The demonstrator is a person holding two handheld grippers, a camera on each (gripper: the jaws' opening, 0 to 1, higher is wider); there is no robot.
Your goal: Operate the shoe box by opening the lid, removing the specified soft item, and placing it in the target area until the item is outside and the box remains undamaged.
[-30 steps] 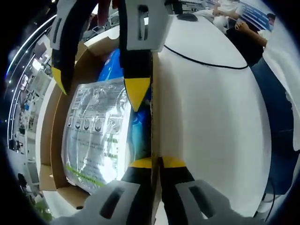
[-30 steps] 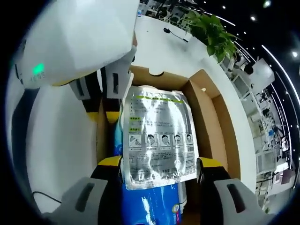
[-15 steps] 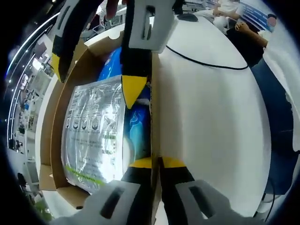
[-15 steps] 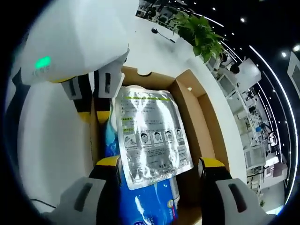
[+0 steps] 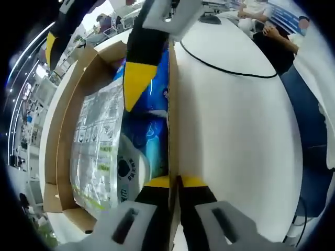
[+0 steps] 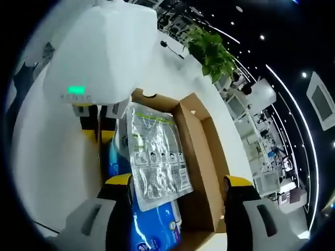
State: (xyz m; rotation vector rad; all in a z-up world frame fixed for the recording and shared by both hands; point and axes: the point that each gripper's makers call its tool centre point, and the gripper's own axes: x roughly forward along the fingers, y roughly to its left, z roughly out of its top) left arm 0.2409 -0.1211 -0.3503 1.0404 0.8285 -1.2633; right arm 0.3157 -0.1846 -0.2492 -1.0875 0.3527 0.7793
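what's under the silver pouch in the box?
The silver pouch lies on a blue soft pack inside the cardboard box, visible past the pouch's edges in both views. Anything beneath the blue pack, and the box floor there, is covered.

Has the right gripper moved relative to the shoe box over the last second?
Yes. In the left gripper view the right gripper has pulled back toward the far end of the shoe box, uncovering more of the blue pack.

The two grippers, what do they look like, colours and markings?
Both are alike: black jaws tipped with yellow pads on light grey bodies with dark slots. The left gripper and the right gripper match; the left's big white housing carries a small green light.
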